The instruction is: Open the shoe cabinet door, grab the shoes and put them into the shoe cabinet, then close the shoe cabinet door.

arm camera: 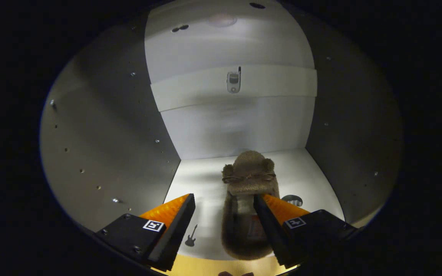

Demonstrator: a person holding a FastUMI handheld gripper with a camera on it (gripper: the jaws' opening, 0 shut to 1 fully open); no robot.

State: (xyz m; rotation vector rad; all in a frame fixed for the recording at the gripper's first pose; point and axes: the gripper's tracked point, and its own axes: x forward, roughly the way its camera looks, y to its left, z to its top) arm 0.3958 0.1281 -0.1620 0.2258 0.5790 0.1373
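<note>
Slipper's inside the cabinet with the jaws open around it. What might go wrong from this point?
The gripper has its jaws open, one beside the furry slipper or inside its opening. Pulling back may snag the lining and drag it out. The heel sits near the shelf's front edge, so the closing door might catch it.

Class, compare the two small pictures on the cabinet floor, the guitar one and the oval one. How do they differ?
The guitar sticker is a slim upright outline, fully visible, near the left finger of the open gripper. The oval sticker is a rounded blob, partly hidden by the right finger, on the other side of the slipper. Both are dark and lie flat on the white cabinet floor.
</note>
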